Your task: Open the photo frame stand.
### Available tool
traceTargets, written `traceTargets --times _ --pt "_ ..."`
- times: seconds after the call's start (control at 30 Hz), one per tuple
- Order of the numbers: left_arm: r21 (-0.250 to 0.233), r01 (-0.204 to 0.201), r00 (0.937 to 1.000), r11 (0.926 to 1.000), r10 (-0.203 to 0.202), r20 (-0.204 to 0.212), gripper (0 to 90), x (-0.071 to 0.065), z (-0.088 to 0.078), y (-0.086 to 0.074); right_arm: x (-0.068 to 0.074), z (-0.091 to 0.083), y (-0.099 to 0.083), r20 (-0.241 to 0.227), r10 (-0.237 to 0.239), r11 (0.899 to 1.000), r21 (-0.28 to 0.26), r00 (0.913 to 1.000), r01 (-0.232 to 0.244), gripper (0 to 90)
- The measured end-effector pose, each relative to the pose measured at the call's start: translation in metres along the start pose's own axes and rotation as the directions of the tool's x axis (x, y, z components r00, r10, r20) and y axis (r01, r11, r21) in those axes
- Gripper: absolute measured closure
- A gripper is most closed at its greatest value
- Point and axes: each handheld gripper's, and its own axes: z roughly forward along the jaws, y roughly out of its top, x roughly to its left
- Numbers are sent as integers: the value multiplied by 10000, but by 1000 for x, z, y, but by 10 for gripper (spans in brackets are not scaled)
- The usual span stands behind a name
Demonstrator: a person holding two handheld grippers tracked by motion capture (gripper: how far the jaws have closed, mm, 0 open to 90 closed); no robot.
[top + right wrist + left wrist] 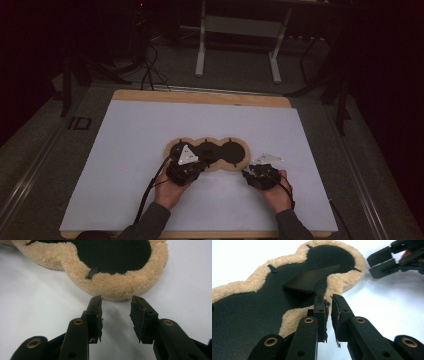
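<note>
Black jaws of the left gripper (pixel 328 306) are seen parted by a narrow gap at the fleece edge of the mat (pixel 294 287), with nothing pinched between them, as if positioned for a fresh grip on the trim. The mat, three-lobed, black with a tan fleece border, lies flat mid-table on the white sheet (pixel 130 150). The right gripper (pixel 116 307) is held half open and empty just before the end lobe. A loose black flap (pixel 310 280) lies on the mat. No obstruction is seen.
</note>
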Motion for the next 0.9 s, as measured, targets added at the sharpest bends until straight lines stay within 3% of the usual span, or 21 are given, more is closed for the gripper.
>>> traceTargets --times 0.27,0.53,0.67,0.9 --pt "-365 -218 9996 9991 225 195 739 0 -12 4 0 0 0 29 36 10000 -11 10000 -36 606" --pt "-734 -327 9992 9968 310 -240 597 7 -20 17 0 0 0 22 42 10000 -36 10000 -42 606" --pt "-816 -369 9982 9960 329 -497 516 10 -18 20 -1 -1 0 14 48 10000 -45 10000 -48 605" --pt "-440 -383 9985 9983 365 -417 436 13 -2 18 -1 -1 0 2 35 10000 -44 10000 -35 602"
